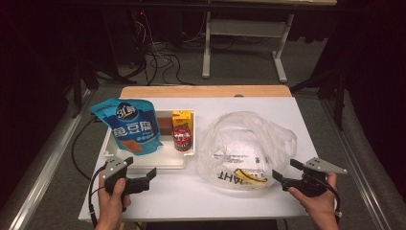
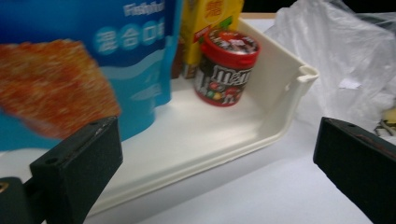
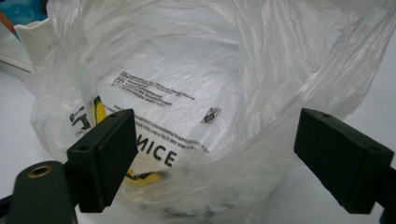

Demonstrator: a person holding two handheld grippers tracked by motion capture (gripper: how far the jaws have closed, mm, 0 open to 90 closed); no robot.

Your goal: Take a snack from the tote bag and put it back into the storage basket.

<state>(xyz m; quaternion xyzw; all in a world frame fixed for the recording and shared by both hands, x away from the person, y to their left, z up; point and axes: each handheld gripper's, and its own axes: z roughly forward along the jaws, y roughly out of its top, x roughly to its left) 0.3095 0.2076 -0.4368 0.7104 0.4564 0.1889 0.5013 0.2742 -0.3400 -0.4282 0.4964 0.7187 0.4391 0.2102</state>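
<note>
Step in hand: the person is apparently packing snacks from the white tray [image 1: 143,160] into the plastic bag [image 1: 249,143]; both grippers are hovering empty, so a fresh pick seems about to begin.
Left gripper [image 1: 152,173]: its jaws are standing wide apart with nothing between them, just in front of the tray's near rim.
Right gripper [image 1: 278,177]: its jaws are gaping as well, sitting at the bag's near edge, with a fold of film lying in the gap but not being pinched.
Tray contents: a blue snack pouch [image 2: 84,70] is leaning up ahead and to the left of the left gripper; a red-lidded candy tub [image 2: 226,67] is standing straight ahead, with a yellow carton [image 2: 205,23] just behind it.
Bag contents: the bag's mouth is facing the right gripper; I am seeing printed film and something yellow [image 3: 140,177] low inside, too unclear to name.
Next move: probably the left gripper is needing to reach forward over the rim and close on the tub, while the right is holding the bag's mouth open.
</note>
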